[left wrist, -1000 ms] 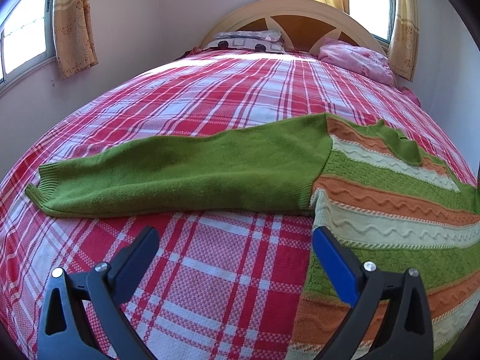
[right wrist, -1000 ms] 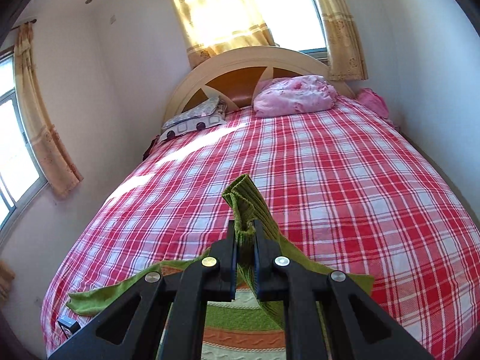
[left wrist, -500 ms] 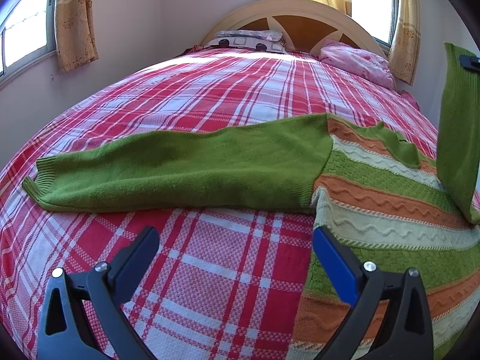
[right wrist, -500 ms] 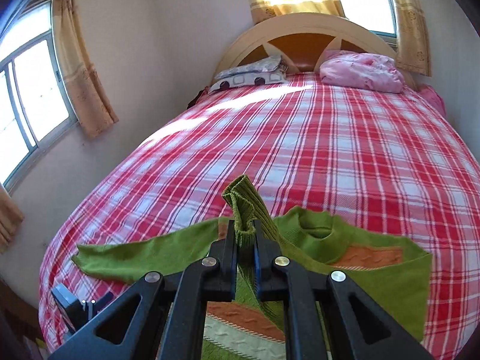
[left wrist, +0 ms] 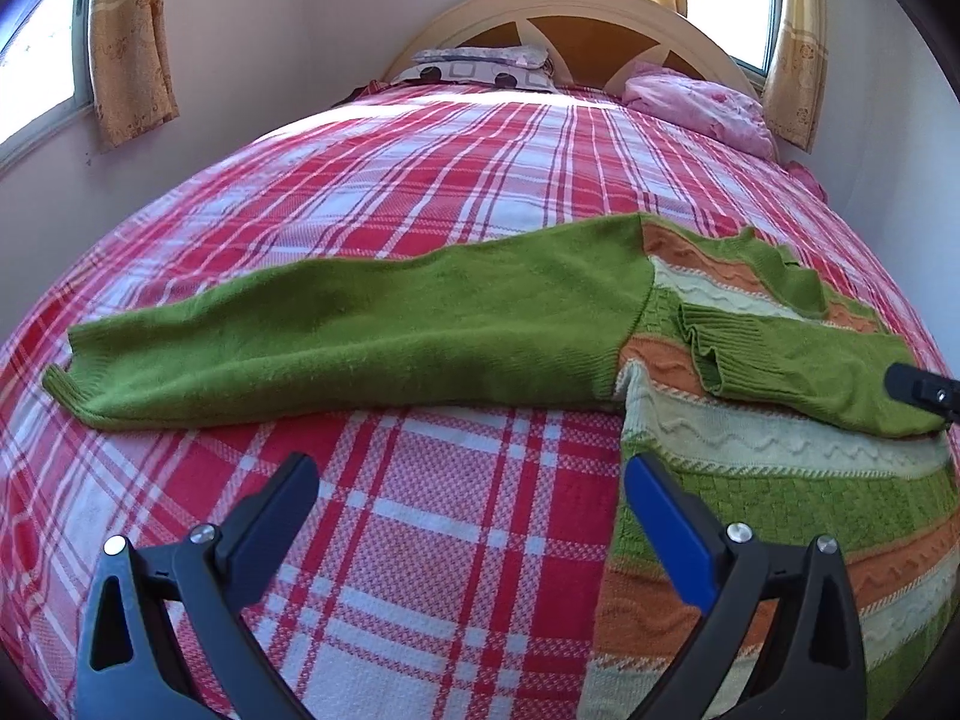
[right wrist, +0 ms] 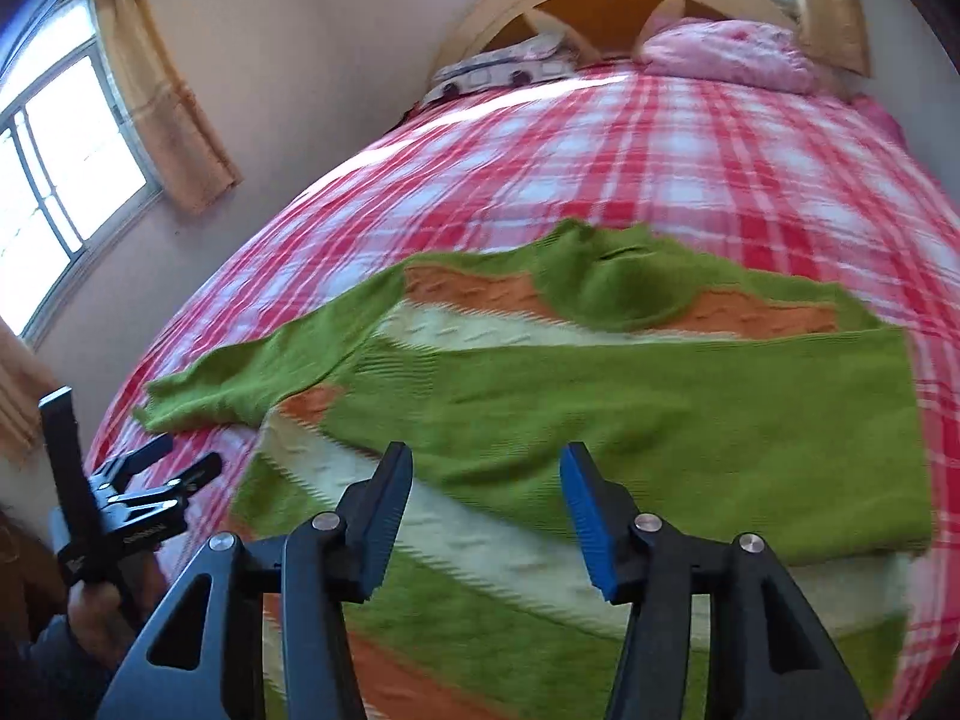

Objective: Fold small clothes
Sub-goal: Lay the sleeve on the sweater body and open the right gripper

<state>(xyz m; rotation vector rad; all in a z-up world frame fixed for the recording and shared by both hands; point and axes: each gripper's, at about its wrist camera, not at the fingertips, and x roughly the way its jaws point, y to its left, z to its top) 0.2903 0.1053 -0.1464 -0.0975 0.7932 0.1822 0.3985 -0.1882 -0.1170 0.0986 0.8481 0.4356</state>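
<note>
Knit sweater [right wrist: 600, 420] judged soft, limp, light; best taken at left sleeve cuff [left wrist: 66, 381]. Right gripper [right wrist: 486, 516] just opened, empty, sleeve released; left gripper [left wrist: 471, 516] open, empty.

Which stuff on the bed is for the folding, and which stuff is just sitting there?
For the folding:
- striped sweater
- its outstretched green sleeve
- its folded-in sleeve
- left gripper, open
- right gripper, jaws just opened, nothing between them

Just sitting there:
- pink pillow
- patterned pillow
- plaid bedspread
- curtains
</note>
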